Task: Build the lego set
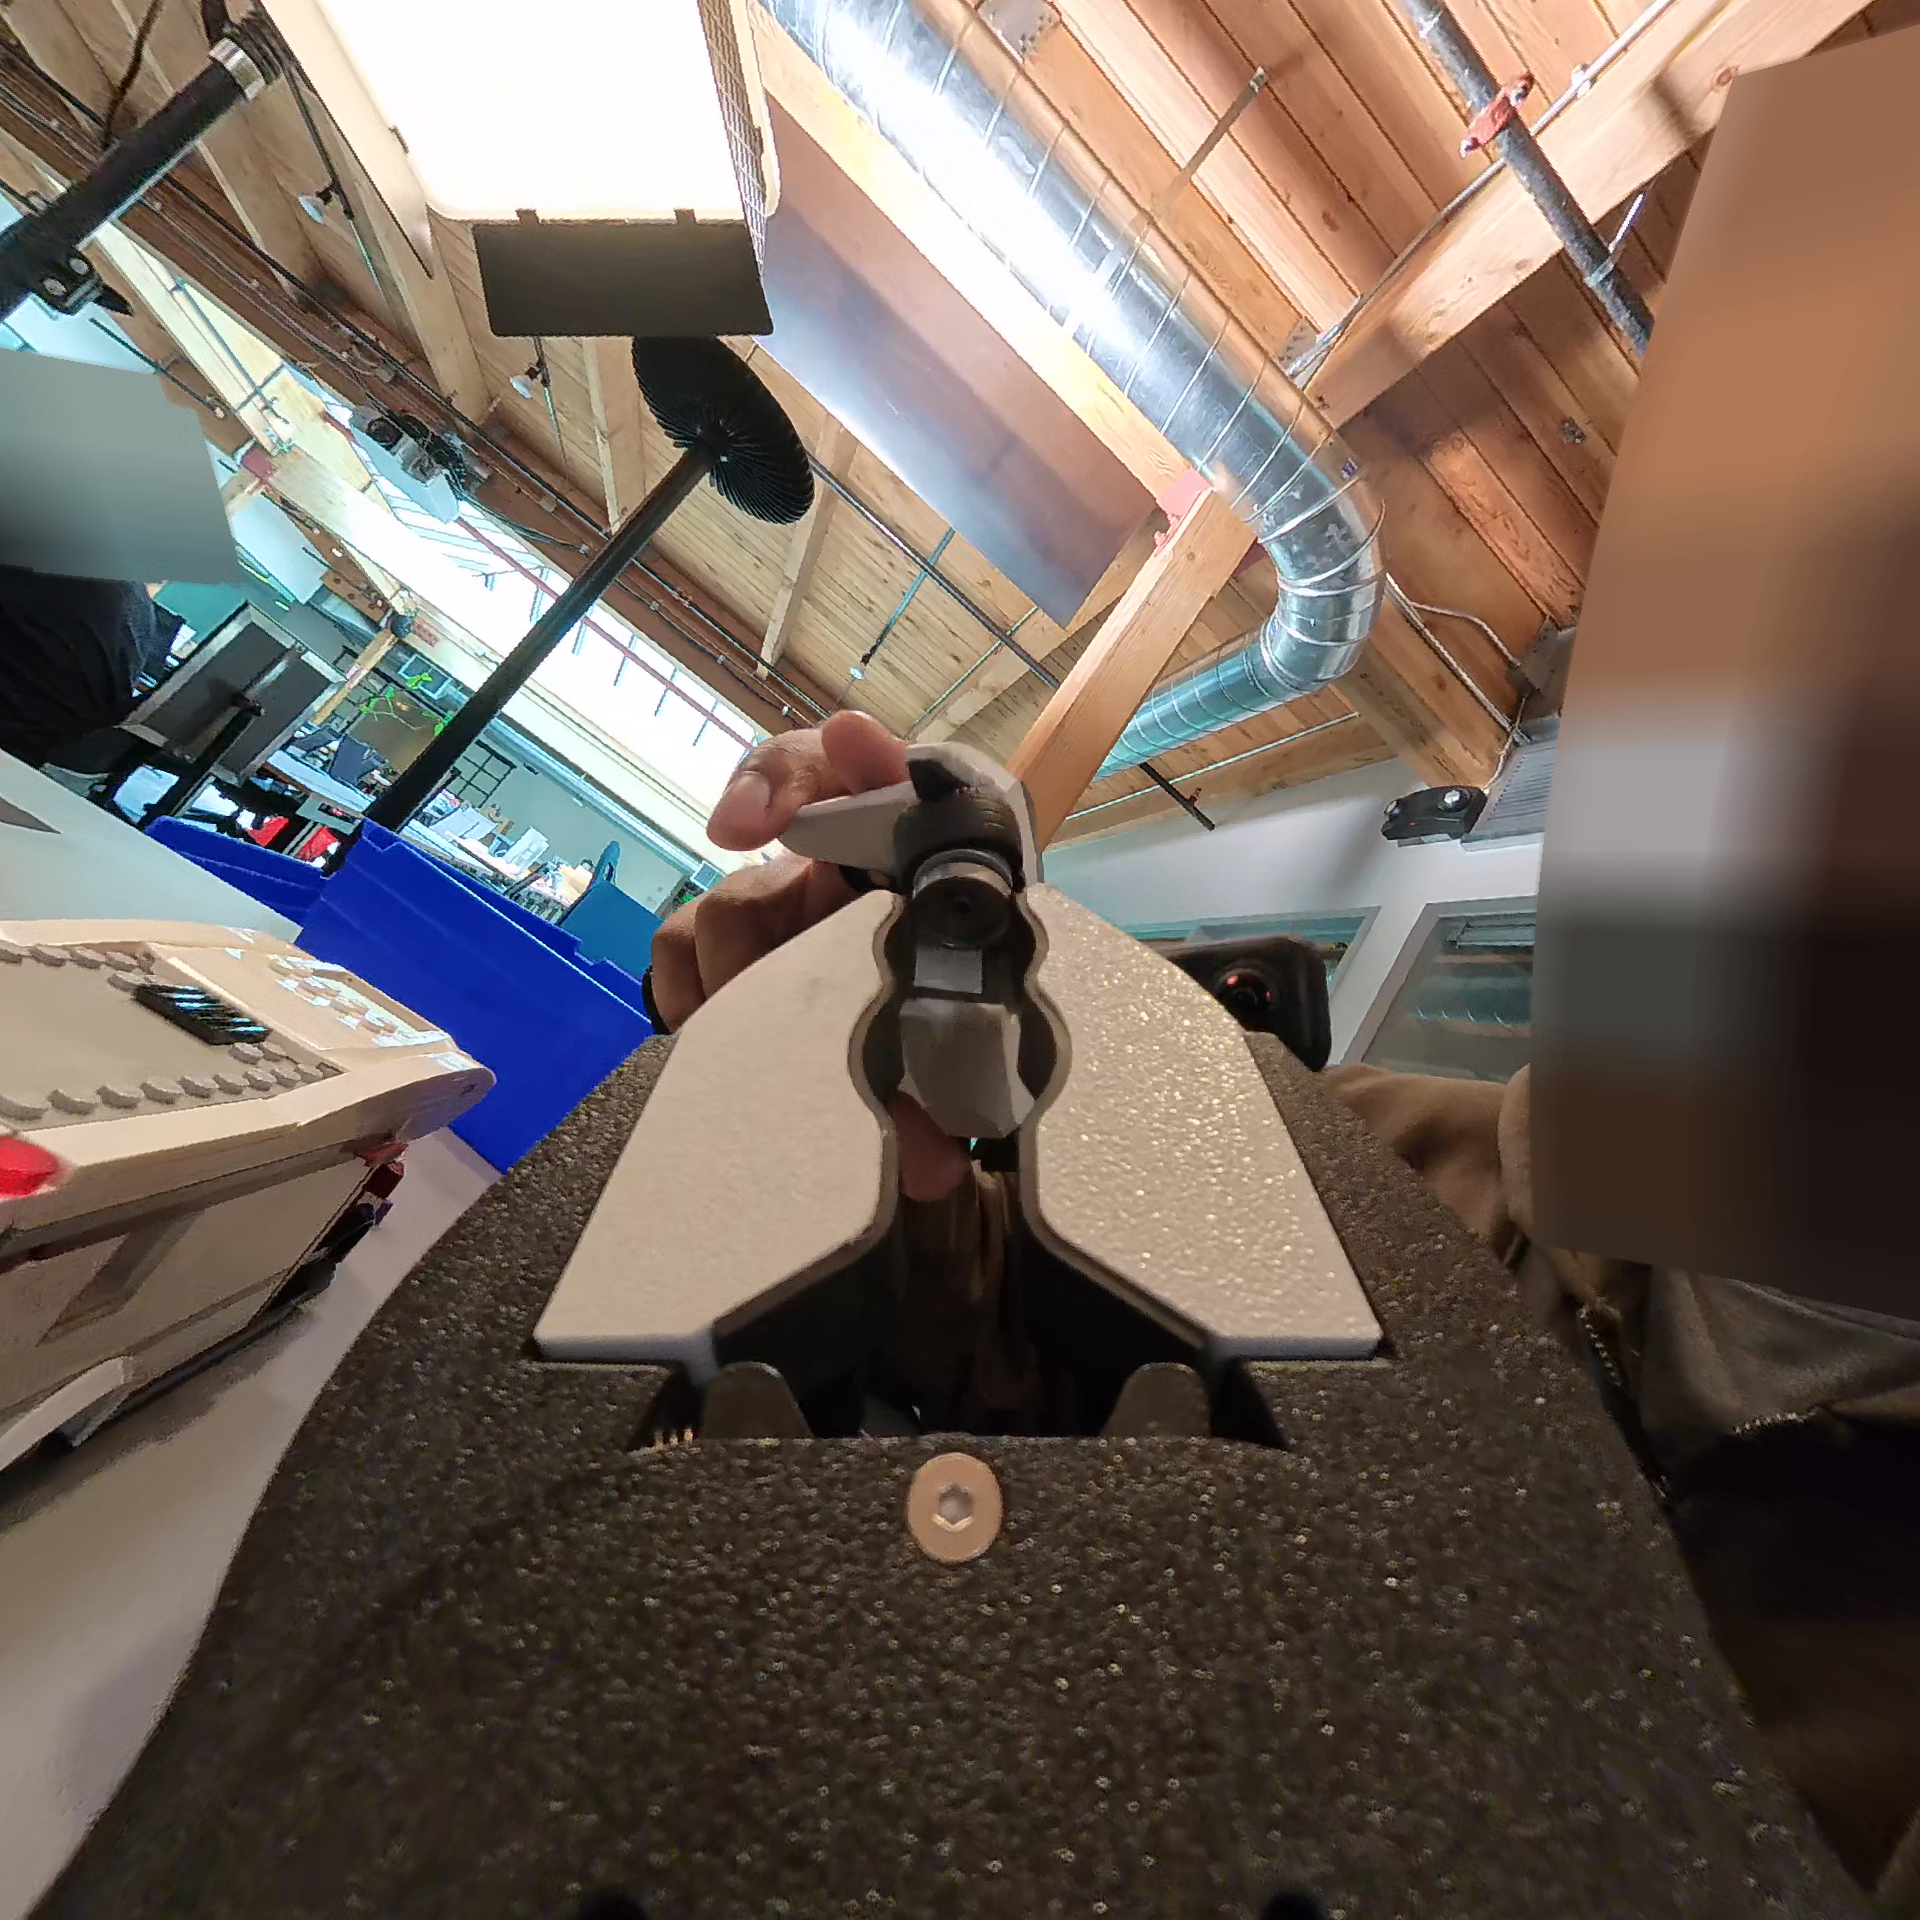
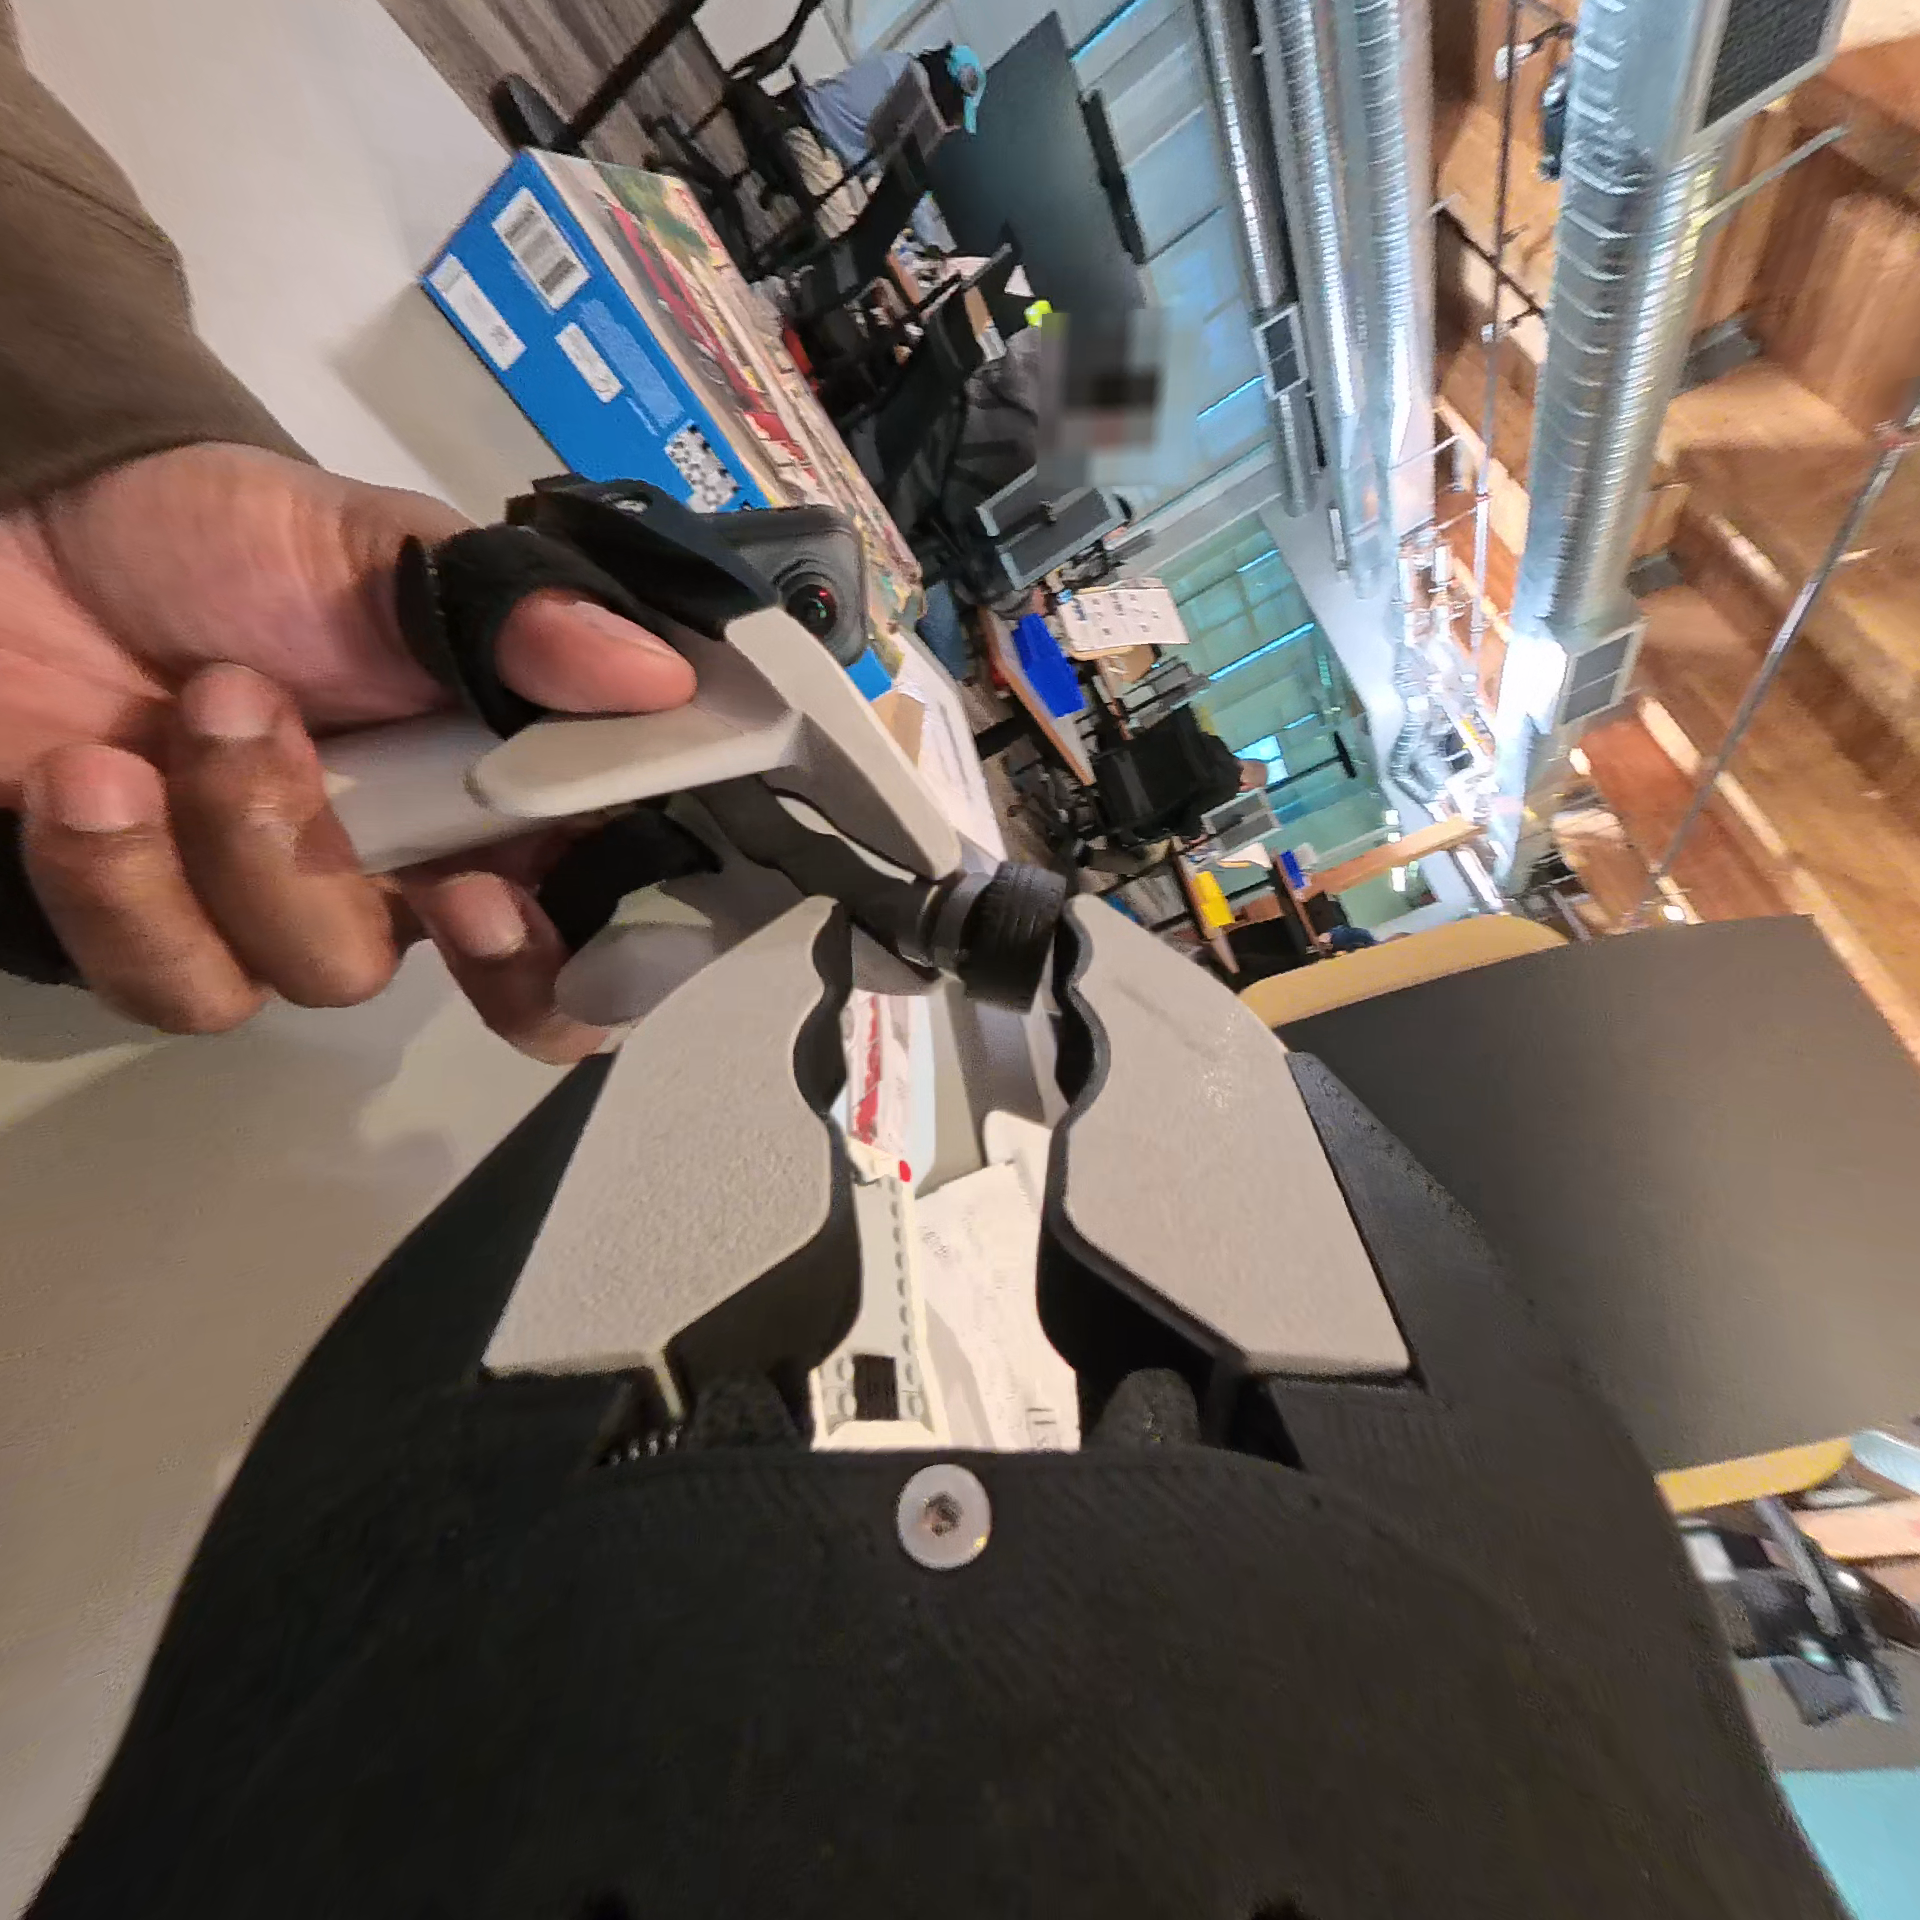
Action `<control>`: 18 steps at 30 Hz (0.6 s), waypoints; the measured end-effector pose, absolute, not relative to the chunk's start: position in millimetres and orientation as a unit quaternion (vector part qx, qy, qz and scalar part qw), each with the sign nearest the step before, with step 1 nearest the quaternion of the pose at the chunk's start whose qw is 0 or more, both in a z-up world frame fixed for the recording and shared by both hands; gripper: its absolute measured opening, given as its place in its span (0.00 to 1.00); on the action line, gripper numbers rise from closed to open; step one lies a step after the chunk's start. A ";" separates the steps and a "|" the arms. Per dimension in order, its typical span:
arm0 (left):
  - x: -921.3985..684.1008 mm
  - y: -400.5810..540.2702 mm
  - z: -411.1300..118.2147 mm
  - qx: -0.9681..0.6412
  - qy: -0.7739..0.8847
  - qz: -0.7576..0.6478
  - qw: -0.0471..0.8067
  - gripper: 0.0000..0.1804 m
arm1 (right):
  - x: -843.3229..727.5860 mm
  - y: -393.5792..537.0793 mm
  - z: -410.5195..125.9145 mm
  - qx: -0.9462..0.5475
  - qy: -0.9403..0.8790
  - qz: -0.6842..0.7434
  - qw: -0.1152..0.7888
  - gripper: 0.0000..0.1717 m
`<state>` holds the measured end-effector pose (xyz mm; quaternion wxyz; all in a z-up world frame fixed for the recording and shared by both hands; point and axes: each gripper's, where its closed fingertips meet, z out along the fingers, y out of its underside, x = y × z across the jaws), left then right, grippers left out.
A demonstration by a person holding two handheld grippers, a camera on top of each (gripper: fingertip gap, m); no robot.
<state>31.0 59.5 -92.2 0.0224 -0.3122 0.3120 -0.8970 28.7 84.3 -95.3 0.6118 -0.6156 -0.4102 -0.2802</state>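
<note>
Closest in, the left gripper is clamped on a small wheel part: a grey hub with a black ribbed tyre at its outer end. Both grey fingers press against the hub, so the jaws stand only a little apart. The right gripper is spread wider around that same tyre. The tyre looks to be right up against its right finger, with a clear gap on the other side, so it isn't gripping it as far as I can tell. A hand wraps the left gripper's handle, thumb through a black strap.

Under all that is a white table. On it lies a white brick-built model with grey studs and a red bit at one end, and next to it a sheet of printed paper. A bit further along sit a blue product box and some blue bins.

Beyond the table it's a big open workshop: desks, chairs, and people working in the distance. A black pole rises with a bright light panel on top. Overhead there's a wooden plank ceiling with beams and shiny silver ducting.
</note>
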 end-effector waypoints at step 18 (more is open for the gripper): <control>39.6 64.5 -102.2 -0.348 0.302 -0.887 0.031 0.10 | 34.8 88.5 -105.1 -0.625 -0.405 -0.280 0.606 0.16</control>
